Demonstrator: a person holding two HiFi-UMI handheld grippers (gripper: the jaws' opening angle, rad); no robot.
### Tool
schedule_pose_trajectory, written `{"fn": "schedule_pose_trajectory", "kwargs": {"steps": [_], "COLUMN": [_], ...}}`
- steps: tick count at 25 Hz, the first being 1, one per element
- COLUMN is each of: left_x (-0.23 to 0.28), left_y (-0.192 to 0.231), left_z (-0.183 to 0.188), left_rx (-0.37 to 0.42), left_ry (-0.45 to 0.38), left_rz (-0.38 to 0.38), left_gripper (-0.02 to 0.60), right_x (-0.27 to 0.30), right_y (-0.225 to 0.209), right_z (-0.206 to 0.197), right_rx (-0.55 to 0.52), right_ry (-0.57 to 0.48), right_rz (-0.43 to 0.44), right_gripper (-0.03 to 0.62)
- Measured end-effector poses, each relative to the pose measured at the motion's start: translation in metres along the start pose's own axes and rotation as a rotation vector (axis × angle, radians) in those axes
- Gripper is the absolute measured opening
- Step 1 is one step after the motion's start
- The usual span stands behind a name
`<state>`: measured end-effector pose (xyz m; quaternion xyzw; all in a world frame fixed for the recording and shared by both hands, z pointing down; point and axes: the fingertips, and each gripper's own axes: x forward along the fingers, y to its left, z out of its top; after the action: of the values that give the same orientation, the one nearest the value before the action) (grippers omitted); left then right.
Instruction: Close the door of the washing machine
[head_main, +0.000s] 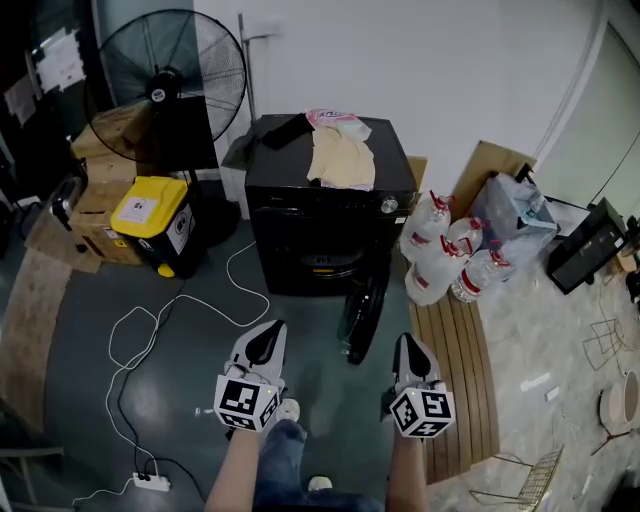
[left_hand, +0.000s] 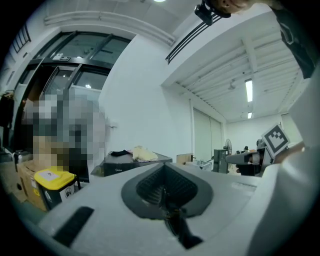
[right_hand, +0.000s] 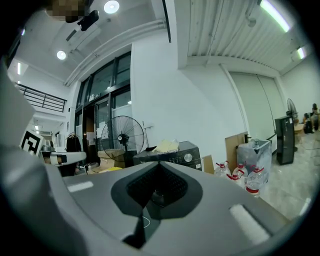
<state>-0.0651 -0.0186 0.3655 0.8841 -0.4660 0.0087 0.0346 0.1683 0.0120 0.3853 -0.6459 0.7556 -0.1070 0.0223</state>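
Head view, approach step: left gripper (head_main: 267, 338) and right gripper (head_main: 409, 348), jaws pressed together, empty, face the open door (head_main: 363, 318) ahead between them; next, one likely pushes it onto the washing machine (head_main: 330, 215).

**Operator and hand-held grippers: appearance**
The left gripper (head_main: 266, 338) and right gripper (head_main: 409, 347) each have a pale grey moulded shell around a black, ribbed, teardrop-shaped jaw recess. Each carries a white marker cube (head_main: 246, 402) printed with black square patterns on its faces. The operator wears blue jeans (head_main: 280, 462) and light-coloured shoes (head_main: 289, 409).
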Motion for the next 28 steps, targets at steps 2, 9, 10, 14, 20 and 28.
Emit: {"fn": "schedule_pose_trajectory", "kwargs": {"steps": [2, 9, 10, 14, 20, 28], "left_x": [0.02, 0.096, 0.105, 0.137, 0.178, 0.193], "left_y": [0.016, 0.05, 0.052, 0.052, 0.034, -0.058], "left_z": [0.002, 0.009, 0.007, -0.007, -0.051, -0.205], "left_rx": [-0.002, 0.03, 0.032, 0.02, 0.003, -0.048], "left_ry": [0.005, 0.027, 0.031, 0.054, 0.113, 0.314], "left_rz": [-0.017, -0.108, -0.119, -0.147, -0.167, -0.283], "left_gripper": [-0.002, -0.002, -0.002, -0.002, -0.002, 0.02], "right_x": [0.022, 0.083, 0.088, 0.105, 0.122, 0.113], "right_y": [-0.002, -0.023, -0.026, -0.036, -0.064, -0.095], "right_z": [0.002, 0.015, 0.014, 0.002, -0.03, -0.117], "right_rx": [0.0, -0.002, 0.0, 0.001, 0.02, 0.038], "right_ry": [0.005, -0.007, -0.008, 0.024, 0.076, 0.171], "right_rz": [-0.018, -0.103, -0.114, -0.135, -0.156, -0.174], "right_gripper": [0.012, 0.012, 0.012, 0.012, 0.012, 0.012]}}
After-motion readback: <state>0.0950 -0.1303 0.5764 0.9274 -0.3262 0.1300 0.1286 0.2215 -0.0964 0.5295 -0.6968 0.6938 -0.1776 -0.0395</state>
